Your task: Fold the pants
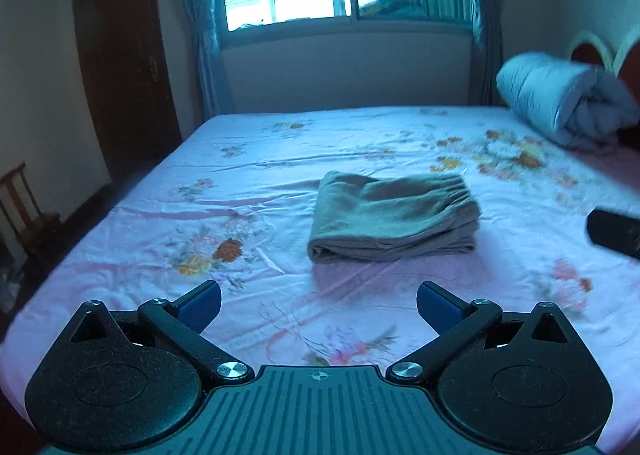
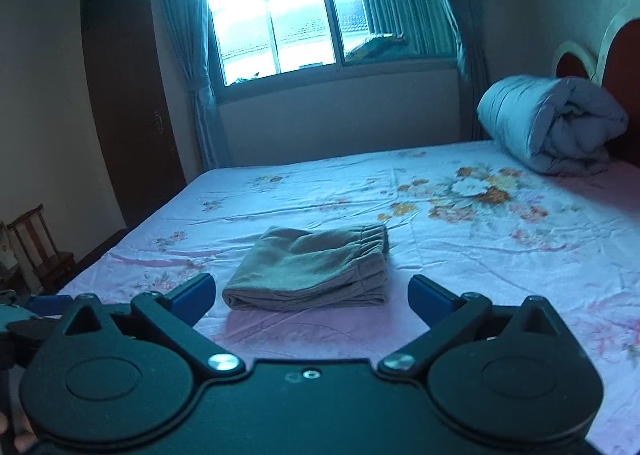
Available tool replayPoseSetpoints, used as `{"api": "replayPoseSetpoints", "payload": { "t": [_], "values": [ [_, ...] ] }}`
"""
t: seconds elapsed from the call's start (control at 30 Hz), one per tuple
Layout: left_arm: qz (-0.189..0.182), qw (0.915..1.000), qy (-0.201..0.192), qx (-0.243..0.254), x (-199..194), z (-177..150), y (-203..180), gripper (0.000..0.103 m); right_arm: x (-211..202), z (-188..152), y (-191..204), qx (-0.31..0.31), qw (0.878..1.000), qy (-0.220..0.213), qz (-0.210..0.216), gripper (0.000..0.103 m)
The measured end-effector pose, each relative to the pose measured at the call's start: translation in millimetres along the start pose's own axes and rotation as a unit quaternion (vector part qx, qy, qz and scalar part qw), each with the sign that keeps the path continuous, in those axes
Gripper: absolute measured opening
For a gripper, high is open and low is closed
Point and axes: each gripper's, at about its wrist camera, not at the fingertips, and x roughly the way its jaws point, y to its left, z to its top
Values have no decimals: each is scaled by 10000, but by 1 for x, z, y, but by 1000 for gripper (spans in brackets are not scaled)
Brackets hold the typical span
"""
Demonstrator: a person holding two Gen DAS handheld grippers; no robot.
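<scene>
The olive-grey pants (image 1: 394, 215) lie folded into a compact rectangle on the pink floral bed sheet (image 1: 248, 183), waistband to the right. They also show in the right wrist view (image 2: 312, 269). My left gripper (image 1: 318, 305) is open and empty, held back from the pants near the bed's front edge. My right gripper (image 2: 310, 297) is open and empty, just short of the pants' near fold. A black part of the right gripper (image 1: 614, 233) shows at the right edge of the left wrist view.
A rolled grey quilt (image 2: 556, 127) lies at the far right by the red headboard (image 2: 624, 59). A window with curtains (image 2: 280, 11) is behind the bed. A dark wooden door (image 2: 128, 95) and a small wooden chair (image 2: 38, 247) stand at the left.
</scene>
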Motion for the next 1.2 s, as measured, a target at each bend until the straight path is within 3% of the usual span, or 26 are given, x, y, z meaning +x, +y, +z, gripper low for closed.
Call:
{"api": "replayPoseSetpoints", "payload": {
  "t": [0.13,0.3,1.2],
  "values": [
    [-165,9994,-152,-253,-23,0,7,103,-16,-2,5,-150,9999,-67,-48,97],
    [-143,9995,-167,-222,-30,5,9,103,-24,-1,8,-191,9996,-168,-133,97],
    [-94,9996,-44,-249,-7,10,7,103,-10,-5,-1,89,9987,-20,-503,97]
  ]
}}
